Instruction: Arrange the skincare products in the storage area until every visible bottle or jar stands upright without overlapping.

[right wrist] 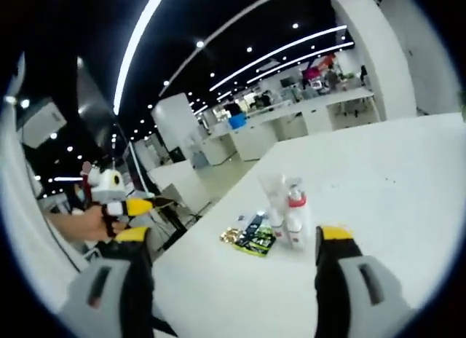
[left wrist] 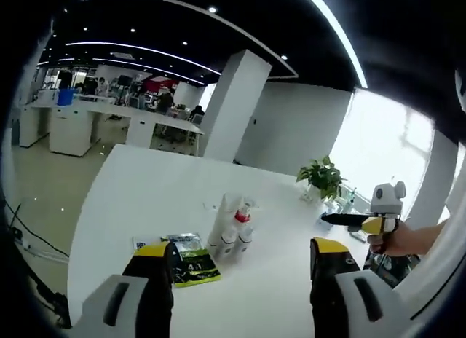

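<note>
A cluster of white skincare bottles (left wrist: 233,225) stands close together on the white table (left wrist: 145,199); one has a red collar (right wrist: 293,199). They look upright. Flat green-and-black sachets (left wrist: 191,261) lie just beside them. My left gripper (left wrist: 242,245) is open and held short of the bottles, nothing between its jaws. My right gripper (right wrist: 233,232) is also open and empty, with the bottles (right wrist: 287,210) and sachets (right wrist: 251,236) ahead of it. In the left gripper view the right gripper (left wrist: 344,219) enters from the right in a hand (left wrist: 404,240). The left gripper (right wrist: 145,204) appears at the left of the right gripper view.
A potted plant (left wrist: 322,178) and small items stand at the table's far corner near a bright window. A white pillar (left wrist: 233,105) rises behind the table. Desks and people fill the office beyond. The table edge (right wrist: 196,232) runs near the sachets.
</note>
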